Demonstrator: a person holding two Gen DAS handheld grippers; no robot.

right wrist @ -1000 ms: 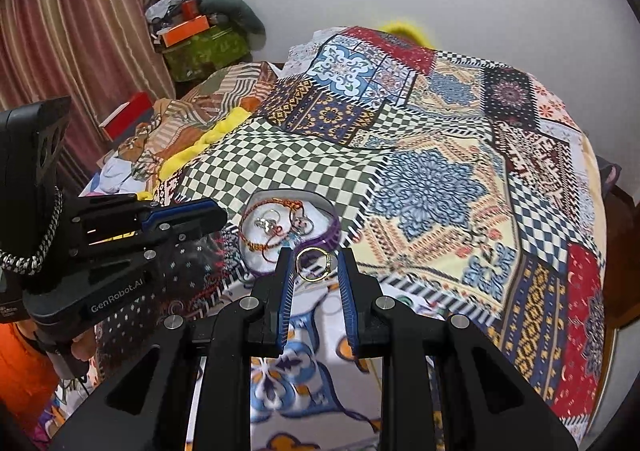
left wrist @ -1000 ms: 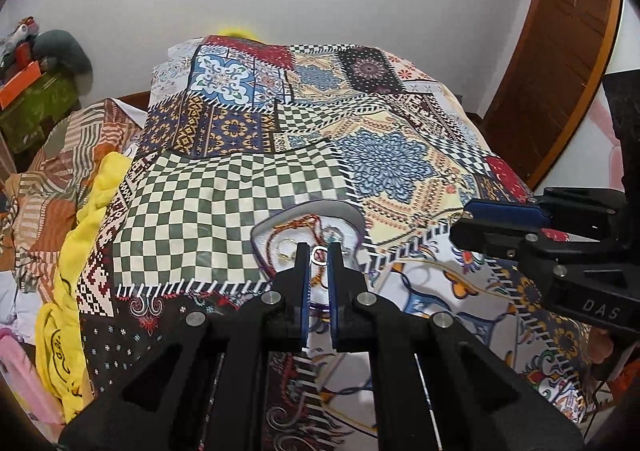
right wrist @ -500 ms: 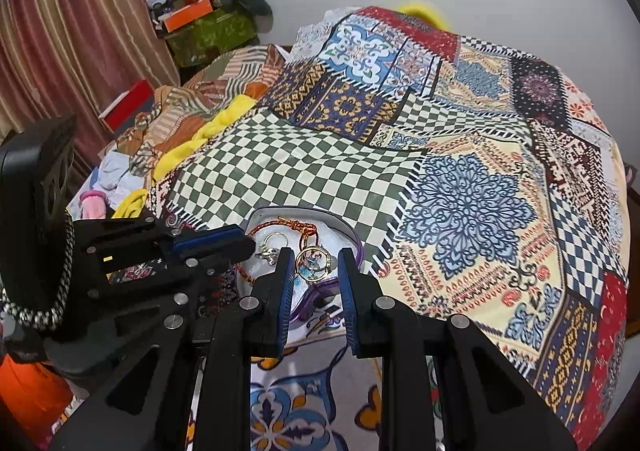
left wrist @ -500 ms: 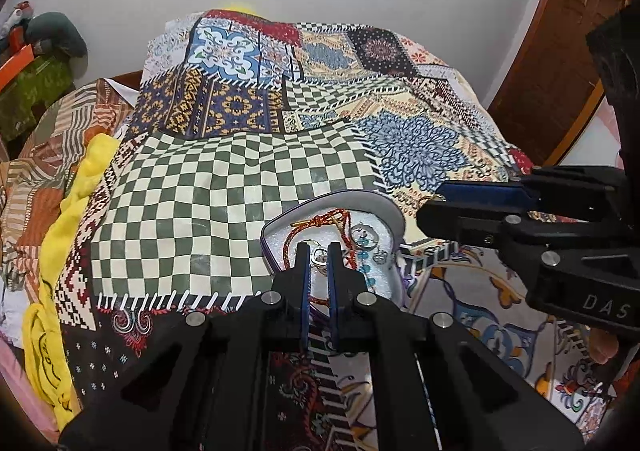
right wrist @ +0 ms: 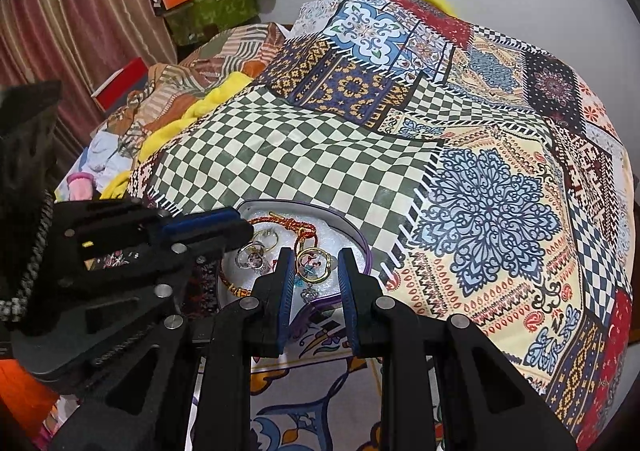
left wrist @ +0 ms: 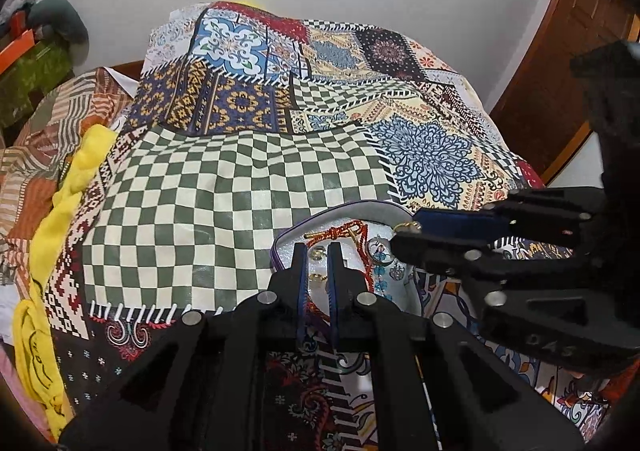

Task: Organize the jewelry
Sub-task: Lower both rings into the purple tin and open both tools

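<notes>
While a patchwork bedspread [right wrist: 492,211] fills most of both views and runs away ahead of both grippers, a shallow purple-rimmed tray [right wrist: 360,241] lies on it just in front of their fingertips. Off to the left gripper's left, a yellow cloth [left wrist: 68,195] trails along the edge of the bed. Inside the tray, ahead of both tools, a red and gold cord bracelet [right wrist: 294,225] curls near the far rim. Next comes the right gripper [right wrist: 312,271], hovering above the near part of the tray with its jaws spread and a clear gap between the blue pads; a gold ring with a coloured face [right wrist: 312,261] shows in that gap, and whether the pads touch it cannot be told. To its left, the left gripper [left wrist: 318,271] points into the tray with its jaws almost together, only a thin gap showing, with small gold rings [left wrist: 318,251] visible in that gap; I cannot tell whether it pinches anything
</notes>
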